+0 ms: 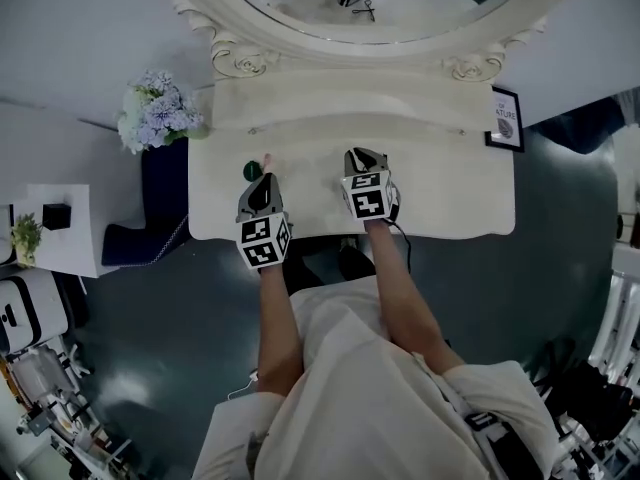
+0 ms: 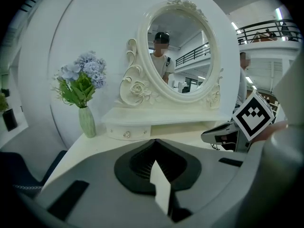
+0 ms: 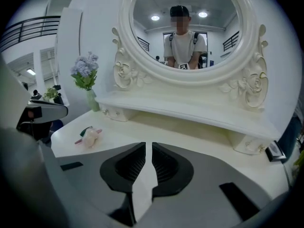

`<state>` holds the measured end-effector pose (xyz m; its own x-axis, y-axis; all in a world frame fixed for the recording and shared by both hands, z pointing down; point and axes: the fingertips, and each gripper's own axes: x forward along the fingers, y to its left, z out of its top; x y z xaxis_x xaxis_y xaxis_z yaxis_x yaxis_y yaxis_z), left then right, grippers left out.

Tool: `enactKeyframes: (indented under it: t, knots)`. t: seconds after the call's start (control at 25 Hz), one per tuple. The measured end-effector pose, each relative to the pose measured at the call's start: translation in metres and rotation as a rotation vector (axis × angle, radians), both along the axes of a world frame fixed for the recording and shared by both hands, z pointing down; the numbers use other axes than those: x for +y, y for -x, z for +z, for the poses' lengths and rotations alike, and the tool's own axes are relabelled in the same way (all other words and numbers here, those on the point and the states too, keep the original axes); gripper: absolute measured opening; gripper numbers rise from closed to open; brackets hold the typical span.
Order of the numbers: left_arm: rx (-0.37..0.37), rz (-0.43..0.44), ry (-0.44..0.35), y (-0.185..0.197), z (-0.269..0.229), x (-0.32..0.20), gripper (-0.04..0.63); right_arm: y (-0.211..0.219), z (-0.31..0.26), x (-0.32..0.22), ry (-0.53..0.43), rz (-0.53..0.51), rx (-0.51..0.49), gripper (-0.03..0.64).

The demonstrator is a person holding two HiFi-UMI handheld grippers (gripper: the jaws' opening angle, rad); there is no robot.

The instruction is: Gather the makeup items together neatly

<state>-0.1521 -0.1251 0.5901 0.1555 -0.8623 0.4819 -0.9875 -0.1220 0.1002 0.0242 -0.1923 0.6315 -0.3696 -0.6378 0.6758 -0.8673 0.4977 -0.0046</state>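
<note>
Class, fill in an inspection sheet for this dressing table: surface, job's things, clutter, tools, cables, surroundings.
Surface: white dressing table, few things on it.
Job's things: makeup items, a small pink and green cluster on the table's left part, just ahead of the left tool.
Clutter: flower vase at the left back; framed sign at the right back.
Tools: left tool shut, empty; right tool slightly open, empty.
Cables: thin dark cable runs back from the right tool.
Surroundings: oval mirror behind; dark floor.
</note>
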Motion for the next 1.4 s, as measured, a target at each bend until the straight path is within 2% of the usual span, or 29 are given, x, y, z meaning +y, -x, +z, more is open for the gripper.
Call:
enactKeyframes:
  t: [0.32, 0.52, 0.72, 1.16, 1.28, 1.32, 1.4]
  knots:
    - [0.008, -0.097, 0.031, 0.046, 0.010, 0.025, 0.014, 0.090, 0.007, 0.024, 0.038, -0.191, -0.054, 0.075]
    - [0.009, -0.124, 0.033, 0.069, 0.012, 0.032, 0.014, 0.138, 0.013, 0.040, 0.071, -0.284, -0.083, 0.104]
    - [0.009, -0.126, 0.047, 0.088, 0.020, 0.034, 0.014, 0.168, 0.029, 0.052, 0.131, -0.284, -0.131, 0.159]
    - [0.006, -0.061, 0.073, 0.121, 0.028, 0.017, 0.014, 0.203, 0.050, 0.051, 0.187, -0.245, -0.103, 0.221]
    - [0.005, -0.049, 0.081, 0.130, 0.031, 0.014, 0.014, 0.204, 0.058, 0.051, 0.193, -0.250, -0.025, 0.214]
    - [0.004, -0.047, 0.084, 0.133, 0.031, 0.014, 0.014, 0.203, 0.059, 0.052, 0.194, -0.247, -0.009, 0.187]
    - [0.002, -0.045, 0.087, 0.136, 0.032, 0.014, 0.014, 0.203, 0.060, 0.053, 0.198, -0.236, -0.012, 0.179]
